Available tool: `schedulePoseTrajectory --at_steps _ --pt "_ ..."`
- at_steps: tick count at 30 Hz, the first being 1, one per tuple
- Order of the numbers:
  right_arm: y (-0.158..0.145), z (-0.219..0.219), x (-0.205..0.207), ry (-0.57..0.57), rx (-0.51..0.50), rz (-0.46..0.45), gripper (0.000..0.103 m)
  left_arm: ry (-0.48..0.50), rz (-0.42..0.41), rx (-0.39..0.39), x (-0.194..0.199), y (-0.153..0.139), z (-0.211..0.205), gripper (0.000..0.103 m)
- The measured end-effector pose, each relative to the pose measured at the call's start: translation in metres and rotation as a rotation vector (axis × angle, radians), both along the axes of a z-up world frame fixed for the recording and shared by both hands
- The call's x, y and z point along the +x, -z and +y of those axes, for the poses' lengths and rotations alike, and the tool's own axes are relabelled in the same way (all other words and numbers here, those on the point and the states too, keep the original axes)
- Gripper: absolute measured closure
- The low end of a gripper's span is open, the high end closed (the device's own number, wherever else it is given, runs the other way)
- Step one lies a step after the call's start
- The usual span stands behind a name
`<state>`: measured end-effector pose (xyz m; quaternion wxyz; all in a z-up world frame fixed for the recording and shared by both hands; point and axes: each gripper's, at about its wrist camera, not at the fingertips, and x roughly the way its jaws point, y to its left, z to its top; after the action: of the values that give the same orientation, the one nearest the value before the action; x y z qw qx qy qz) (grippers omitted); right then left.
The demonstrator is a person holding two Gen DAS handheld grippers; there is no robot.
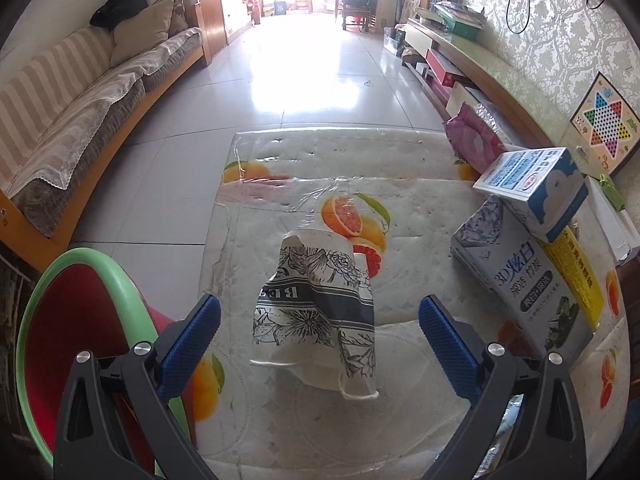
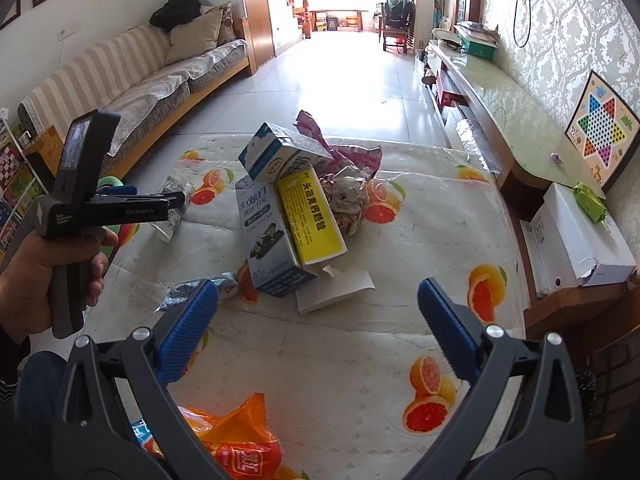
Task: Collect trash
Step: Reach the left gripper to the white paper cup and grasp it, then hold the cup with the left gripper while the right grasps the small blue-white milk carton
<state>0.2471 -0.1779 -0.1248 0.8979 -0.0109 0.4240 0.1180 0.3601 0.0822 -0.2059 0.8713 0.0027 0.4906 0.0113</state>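
A crushed paper cup (image 1: 316, 312) with a black floral print lies on its side on the fruit-print table cover (image 1: 400, 216). My left gripper (image 1: 320, 300) is open, its blue pads (image 1: 196, 340) on either side of the cup and clear of it. From the right wrist view a hand (image 2: 28, 276) holds the left gripper (image 2: 180, 202) at the table's left edge, over the cup (image 2: 166, 232). My right gripper (image 2: 317, 285) is open and holds nothing; it hangs near a pile of boxes (image 2: 280, 216). An orange snack bag (image 2: 236, 440) lies below it.
A red bin with a green rim (image 1: 80, 340) stands left of the table. A toothpaste box (image 1: 528, 288), a blue-white carton (image 1: 536, 188), a pink wrapper (image 1: 476, 140), a silver wrapper (image 2: 200, 288) and a white card (image 2: 336, 288) lie on the table. A sofa (image 1: 80, 112) lines the left wall.
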Motion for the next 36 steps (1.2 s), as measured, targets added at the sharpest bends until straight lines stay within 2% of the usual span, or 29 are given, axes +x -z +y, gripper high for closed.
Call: schedulePoseTrajectory --at_steps 6,11,13,19,25,30,32,36 --pt "0.002 -0.004 0.019 0.019 0.020 0.010 0.005 -0.009 0.034 0.005 0.016 0.014 0.003 0.011" --pt "-0.003 0.008 0.037 0.010 0.026 -0.009 0.005 0.005 0.060 -0.002 0.021 0.022 0.006 0.028" --pt "-0.007 0.015 0.045 0.008 0.032 -0.013 0.005 0.009 0.067 -0.002 0.020 0.024 0.005 0.041" --pt "-0.009 0.040 0.076 0.009 0.047 -0.003 0.005 0.050 0.027 0.020 0.005 0.017 -0.001 0.042" --pt "-0.004 0.065 0.114 0.024 0.046 0.010 0.005 0.037 -0.016 -0.013 -0.013 0.001 0.008 0.042" --pt "0.010 0.095 0.139 0.022 -0.086 -0.002 0.005 0.040 -0.040 -0.032 -0.021 -0.009 0.016 0.042" --pt "0.020 0.100 0.149 0.053 -0.097 0.039 0.005 0.041 -0.045 -0.043 -0.024 -0.010 0.019 0.042" --pt "0.031 0.095 0.167 0.171 -0.044 0.108 0.005 0.041 -0.049 -0.060 -0.026 -0.013 0.019 0.042"
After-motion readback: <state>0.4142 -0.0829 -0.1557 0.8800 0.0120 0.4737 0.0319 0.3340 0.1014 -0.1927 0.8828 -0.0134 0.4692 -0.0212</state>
